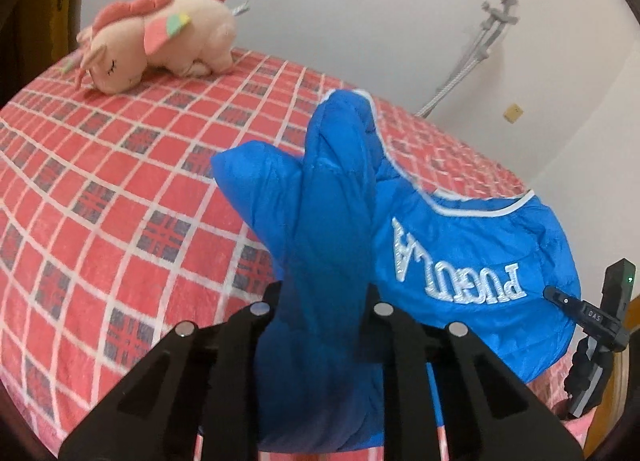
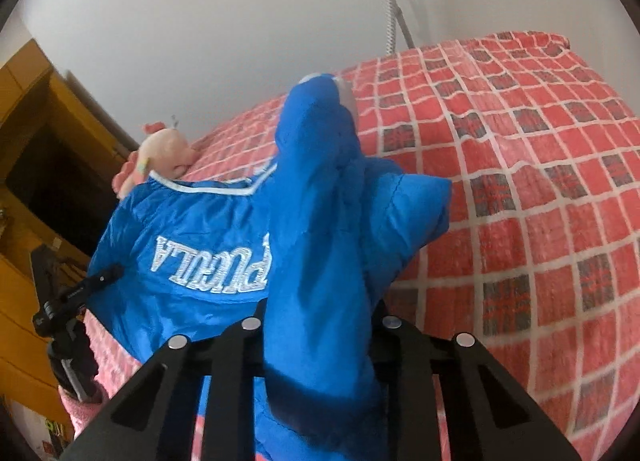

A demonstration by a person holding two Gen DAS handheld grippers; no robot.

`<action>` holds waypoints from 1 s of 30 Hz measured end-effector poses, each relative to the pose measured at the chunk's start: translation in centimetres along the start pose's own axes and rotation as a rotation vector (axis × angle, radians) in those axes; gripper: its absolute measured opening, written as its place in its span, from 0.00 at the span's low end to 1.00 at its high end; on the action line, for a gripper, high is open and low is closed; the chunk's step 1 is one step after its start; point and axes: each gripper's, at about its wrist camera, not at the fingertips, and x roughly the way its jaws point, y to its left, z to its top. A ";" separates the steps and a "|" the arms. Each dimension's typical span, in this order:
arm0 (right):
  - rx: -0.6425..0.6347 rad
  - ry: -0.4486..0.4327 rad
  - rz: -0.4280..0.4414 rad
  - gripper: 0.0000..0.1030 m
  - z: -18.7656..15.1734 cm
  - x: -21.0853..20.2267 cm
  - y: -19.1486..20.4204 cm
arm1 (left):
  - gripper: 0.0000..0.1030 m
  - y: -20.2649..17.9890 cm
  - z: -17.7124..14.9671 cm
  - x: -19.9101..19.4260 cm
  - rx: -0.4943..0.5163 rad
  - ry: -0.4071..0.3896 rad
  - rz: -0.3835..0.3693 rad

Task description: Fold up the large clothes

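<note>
A blue puffer jacket [image 1: 460, 245] with white embroidered lettering and white piping lies on the red checked bed cover [image 1: 100, 189]. My left gripper [image 1: 324, 301] is shut on a bunched blue fold of it, which stands up between the black fingers [image 1: 260, 325]. In the right wrist view the same jacket [image 2: 192, 245] spreads to the left, and my right gripper [image 2: 320, 313] is shut on another raised blue fold. The fingertips of both grippers are hidden by the fabric. The other gripper's black body [image 1: 600, 325] shows at the right edge of the left view.
A pink plush toy [image 1: 168, 41] lies near the bed's far edge, and shows beyond the jacket as the plush toy [image 2: 160, 157] in the right view. A grey pole [image 1: 468, 57] leans on the white wall. Wooden furniture [image 2: 44, 165] stands beside the bed.
</note>
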 end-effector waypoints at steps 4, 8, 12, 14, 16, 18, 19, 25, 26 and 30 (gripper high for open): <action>-0.053 -0.021 0.007 0.22 -2.4 -4.4 1.8 | 0.15 -1.7 -2.2 -4.2 0.070 -0.034 -0.009; -0.084 -0.027 0.015 0.22 -5.5 -8.0 2.9 | 0.15 -2.6 -5.5 -8.2 0.116 -0.047 -0.026; -0.102 -0.015 0.025 0.22 -9.4 -11.0 3.3 | 0.15 -2.8 -9.4 -11.5 0.147 -0.040 -0.044; -0.106 -0.004 0.028 0.22 -11.4 -11.9 3.4 | 0.15 -2.9 -10.9 -12.6 0.161 -0.036 -0.046; -0.112 0.006 0.024 0.23 -13.0 -12.2 3.2 | 0.15 -2.7 -12.6 -13.5 0.171 -0.030 -0.047; -0.110 0.028 0.008 0.23 -14.0 -11.8 3.0 | 0.16 -2.3 -14.1 -13.4 0.171 -0.018 -0.034; -0.102 0.046 -0.007 0.24 -14.5 -11.1 2.6 | 0.17 -2.1 -14.5 -13.1 0.171 -0.012 -0.025; -0.004 0.134 -0.043 0.31 -16.9 -7.1 -1.1 | 0.28 0.5 -17.6 -9.5 0.148 0.044 0.051; 0.010 0.141 -0.031 0.33 -17.3 -6.6 -1.7 | 0.30 0.8 -17.9 -9.2 0.140 0.048 0.045; 0.040 0.118 0.017 0.36 -18.2 -5.6 -3.3 | 0.35 1.6 -19.3 -8.2 0.148 0.023 0.052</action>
